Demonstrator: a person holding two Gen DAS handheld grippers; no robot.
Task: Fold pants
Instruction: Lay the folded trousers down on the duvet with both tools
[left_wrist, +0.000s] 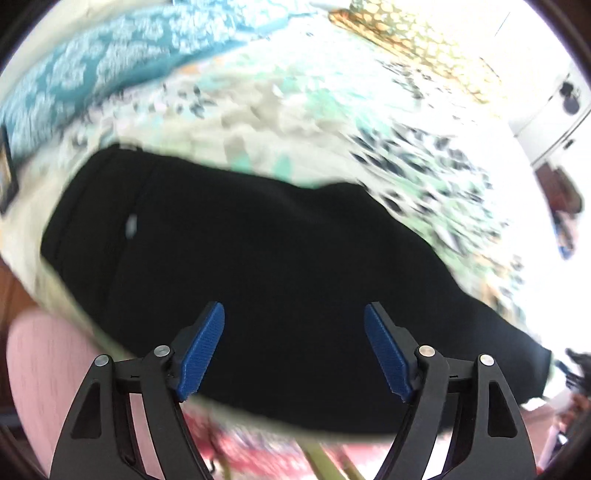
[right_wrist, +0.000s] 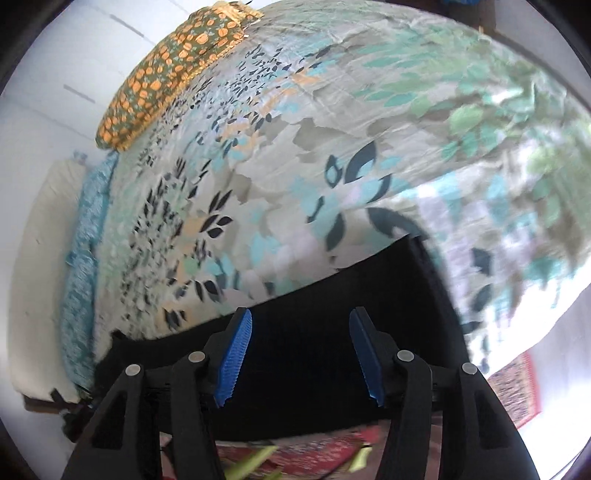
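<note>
Left wrist, pants (left_wrist: 277, 240) near bedspread (left_wrist: 314, 122) edge

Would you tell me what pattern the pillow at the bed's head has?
Orange flowers on olive green; the pillow shows best in the right wrist view.

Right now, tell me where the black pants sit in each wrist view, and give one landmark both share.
Left wrist: the black pants fill the middle, running from the left edge to the lower right.
Right wrist: the pants lie in the lower centre, behind the gripper fingers.
Shared landmark: the orange flowered pillow at the top.
</note>
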